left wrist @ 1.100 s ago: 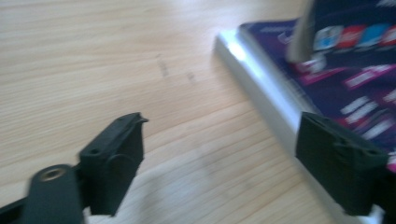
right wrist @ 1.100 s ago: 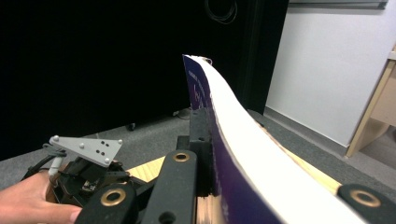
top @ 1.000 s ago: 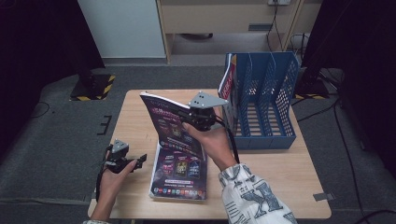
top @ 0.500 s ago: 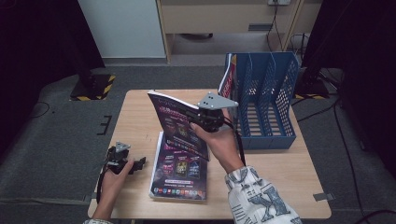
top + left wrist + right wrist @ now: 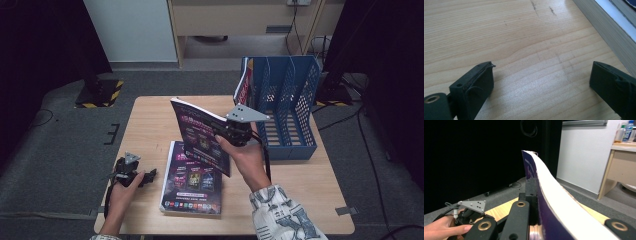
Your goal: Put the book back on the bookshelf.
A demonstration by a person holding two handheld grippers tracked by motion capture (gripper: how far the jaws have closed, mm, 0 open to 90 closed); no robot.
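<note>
My right gripper (image 5: pixel 231 134) is shut on a purple magazine (image 5: pixel 200 136) and holds it tilted on edge above the table's middle. In the right gripper view the magazine (image 5: pixel 554 195) rises between the jaws, its white page edge facing right. A second purple magazine (image 5: pixel 192 186) lies flat on the wooden table (image 5: pixel 150 125) below it. My left gripper (image 5: pixel 134 175) rests low at the table's front left, open, with nothing between its fingers. In the left gripper view its jaws (image 5: pixel 544 77) stand wide apart over bare wood, with the flat magazine's page edge (image 5: pixel 609 32) at upper right.
A blue slotted file rack (image 5: pixel 287 112) stands at the table's back right, with one magazine (image 5: pixel 243 85) upright in its leftmost slot. Beyond the table are a grey floor, a pale cabinet (image 5: pixel 135 30) and a wooden desk (image 5: pixel 240 20). The left hand and its gripper (image 5: pixel 470 211) appear in the right gripper view.
The right gripper has carried the magazine a little to the right and nearer the front, turning it more upright. The left gripper has barely moved.
</note>
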